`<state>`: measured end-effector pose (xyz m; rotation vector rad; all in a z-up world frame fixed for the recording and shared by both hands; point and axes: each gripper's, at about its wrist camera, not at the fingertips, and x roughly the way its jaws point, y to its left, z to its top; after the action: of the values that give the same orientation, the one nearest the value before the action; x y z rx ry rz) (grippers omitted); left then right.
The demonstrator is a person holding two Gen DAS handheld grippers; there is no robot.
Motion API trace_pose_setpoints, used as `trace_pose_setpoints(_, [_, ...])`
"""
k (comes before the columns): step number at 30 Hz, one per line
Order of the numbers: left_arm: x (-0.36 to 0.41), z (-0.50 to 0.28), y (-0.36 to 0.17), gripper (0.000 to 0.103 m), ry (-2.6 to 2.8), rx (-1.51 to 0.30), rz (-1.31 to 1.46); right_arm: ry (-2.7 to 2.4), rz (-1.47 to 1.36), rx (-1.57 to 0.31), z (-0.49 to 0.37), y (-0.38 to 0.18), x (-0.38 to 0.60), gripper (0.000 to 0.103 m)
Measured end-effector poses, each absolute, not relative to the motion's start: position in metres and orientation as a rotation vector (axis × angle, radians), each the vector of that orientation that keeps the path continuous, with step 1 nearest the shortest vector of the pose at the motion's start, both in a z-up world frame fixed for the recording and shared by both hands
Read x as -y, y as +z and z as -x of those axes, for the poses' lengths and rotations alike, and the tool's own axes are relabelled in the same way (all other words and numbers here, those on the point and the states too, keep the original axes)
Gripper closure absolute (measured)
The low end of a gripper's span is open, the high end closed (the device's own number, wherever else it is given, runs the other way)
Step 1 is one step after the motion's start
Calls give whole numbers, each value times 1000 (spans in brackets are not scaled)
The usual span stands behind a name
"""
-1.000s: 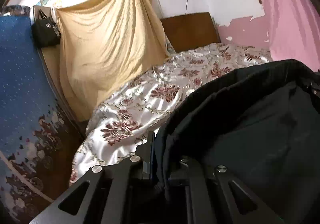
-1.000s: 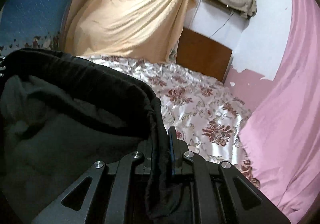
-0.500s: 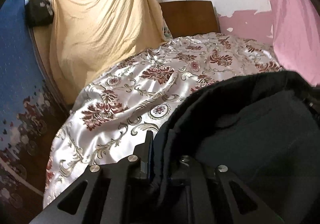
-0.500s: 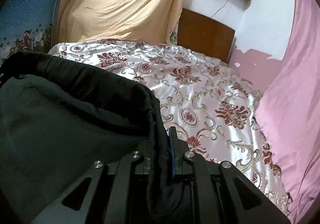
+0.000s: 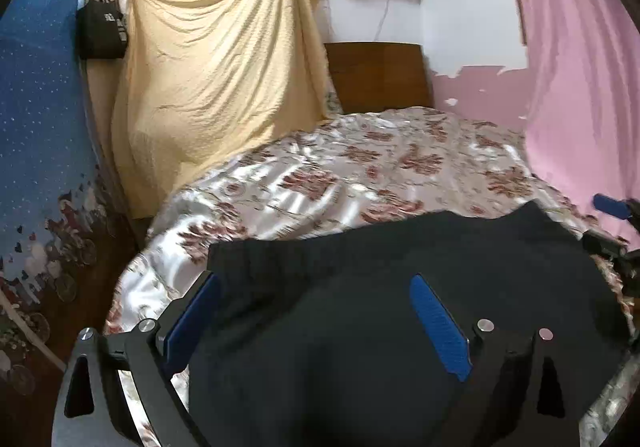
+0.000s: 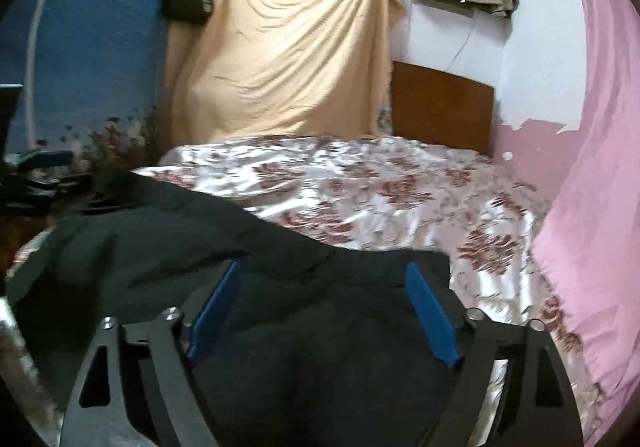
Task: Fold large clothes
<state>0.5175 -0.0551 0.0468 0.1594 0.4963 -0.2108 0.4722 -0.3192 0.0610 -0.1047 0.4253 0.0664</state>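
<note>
Change: a second ago both grippers pinched the black garment's raised edge; it now lies flat.
Left gripper (image 5: 316, 311): jaws opening, released, garment (image 5: 400, 279) beneath.
Right gripper (image 6: 324, 303): jaws opening, released.
Garment: one, on the bedspread (image 6: 400, 183).
Grippers: two.

The black garment (image 5: 400, 287) in the lower half of the frame is matt, soft cloth — slightly fuzzy. Under it the floral bedspread (image 5: 360, 167) is glossy satin with bright sheen. The headboard (image 5: 376, 75), centre top, is smooth brown wood. The yellow sheet (image 5: 216, 87) at upper left is dull, crinkled cloth — the pink curtain (image 5: 580, 87) on the right looks smoother.
</note>
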Motion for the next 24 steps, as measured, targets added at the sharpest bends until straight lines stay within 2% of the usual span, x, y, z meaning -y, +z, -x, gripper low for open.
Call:
trace_pose_setpoints(3, [62, -488, 30, 3, -295, -496, -116, 131, 93, -428, -446, 49, 311, 8])
trace_pose_setpoints(9, [99, -461, -19, 2, -391, -505, -161, 120, 112, -512, -419, -9, 294, 8])
trace_pose_setpoints(16, [101, -511, -18, 2, -296, -548, -115, 55, -25, -513, -445, -16, 323, 7])
trace_pose_setpoints(24, [83, -598, -16, 0, -160, -723, -82, 0, -68, -636, -545, -11, 342, 7])
